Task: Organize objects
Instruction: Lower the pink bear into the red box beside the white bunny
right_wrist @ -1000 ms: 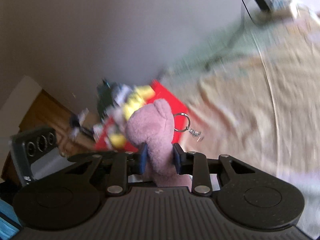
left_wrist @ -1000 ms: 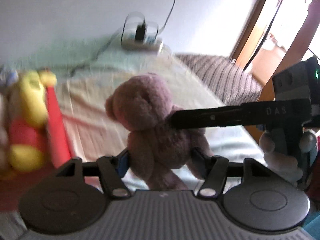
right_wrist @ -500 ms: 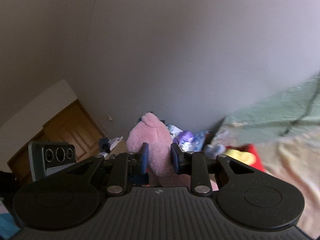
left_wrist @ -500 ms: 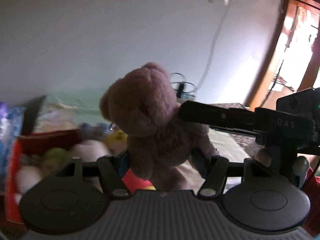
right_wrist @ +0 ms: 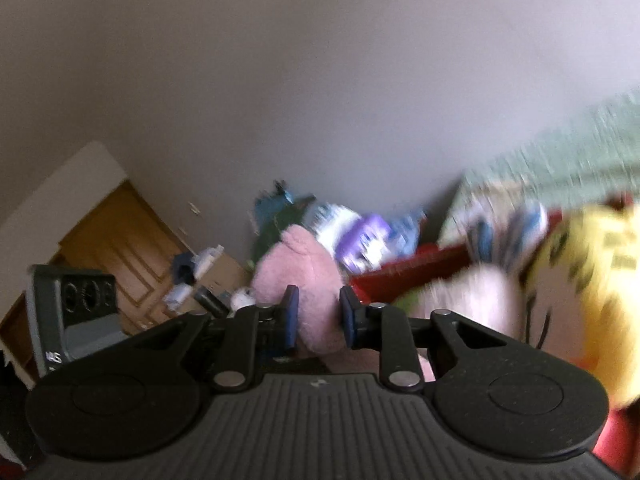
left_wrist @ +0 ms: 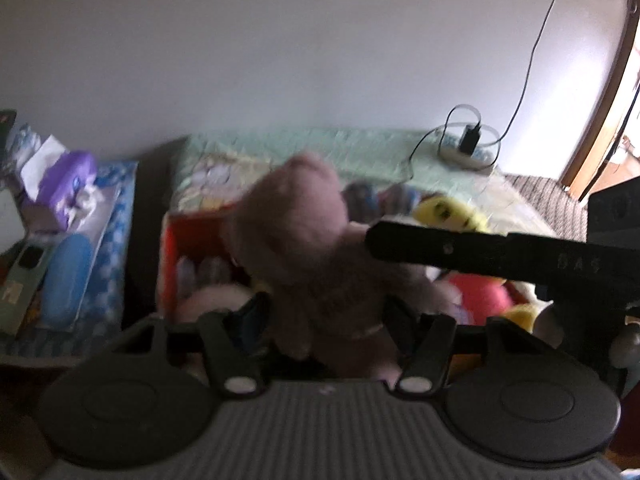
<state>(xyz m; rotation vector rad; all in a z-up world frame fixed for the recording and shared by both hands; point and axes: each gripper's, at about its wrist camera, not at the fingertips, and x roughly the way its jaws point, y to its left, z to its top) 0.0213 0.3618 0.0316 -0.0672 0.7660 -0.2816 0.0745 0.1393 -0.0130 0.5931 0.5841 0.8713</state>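
we've got a bed with a pale green quilted cover running along the wall. sitting right on it is a red open-top box, stuffed with plush toys, kinda blurry. further back on the cover there's a white power strip with a black charger plugged in and its thin black cable looped around. beyond it, at the bed's far right end, lies a brown striped blanket.

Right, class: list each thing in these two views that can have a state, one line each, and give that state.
Pink teddy bear: upright, gripped by both grippers.
Left gripper: shut on the bear.
Right gripper: shut on the bear.
Red box: open, full of soft toys.
Charger: plugged into power strip.
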